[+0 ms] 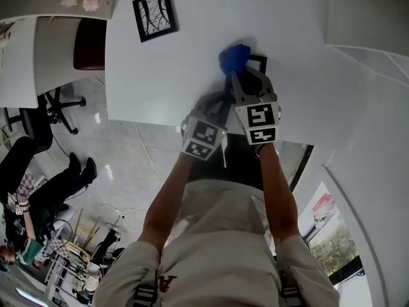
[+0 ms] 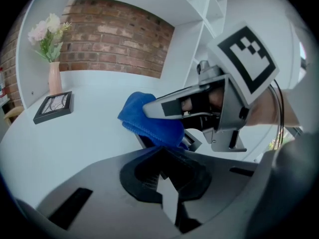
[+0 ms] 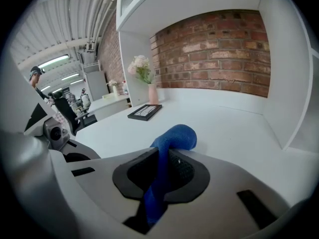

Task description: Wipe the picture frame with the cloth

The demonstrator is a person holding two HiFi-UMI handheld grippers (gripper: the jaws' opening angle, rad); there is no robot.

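A blue cloth (image 1: pixel 234 57) (image 2: pixel 149 118) (image 3: pixel 174 138) is bunched in my right gripper (image 1: pixel 238 75) (image 3: pixel 162 156), which is shut on it; a strip of cloth runs back between the jaws. The cloth rests on a dark picture frame (image 1: pixel 260 61) (image 2: pixel 144 142) lying on the white table (image 1: pixel 192 62); most of the frame is hidden under the cloth and both grippers. My left gripper (image 1: pixel 217 104) (image 2: pixel 162 156) sits just left of and behind the right one, jaws closed over the frame's near edge. The right gripper (image 2: pixel 199 106) fills the left gripper view's right side.
A second black frame (image 1: pixel 154 15) (image 2: pixel 53 106) (image 3: pixel 144 112) lies at the table's far left, next to a pink vase of flowers (image 2: pixel 54 78) (image 3: pixel 151 92). A brick wall (image 3: pixel 219 59) backs the table, with white shelf walls to the right. An office chair (image 1: pixel 57 107) stands on the floor beyond the left edge.
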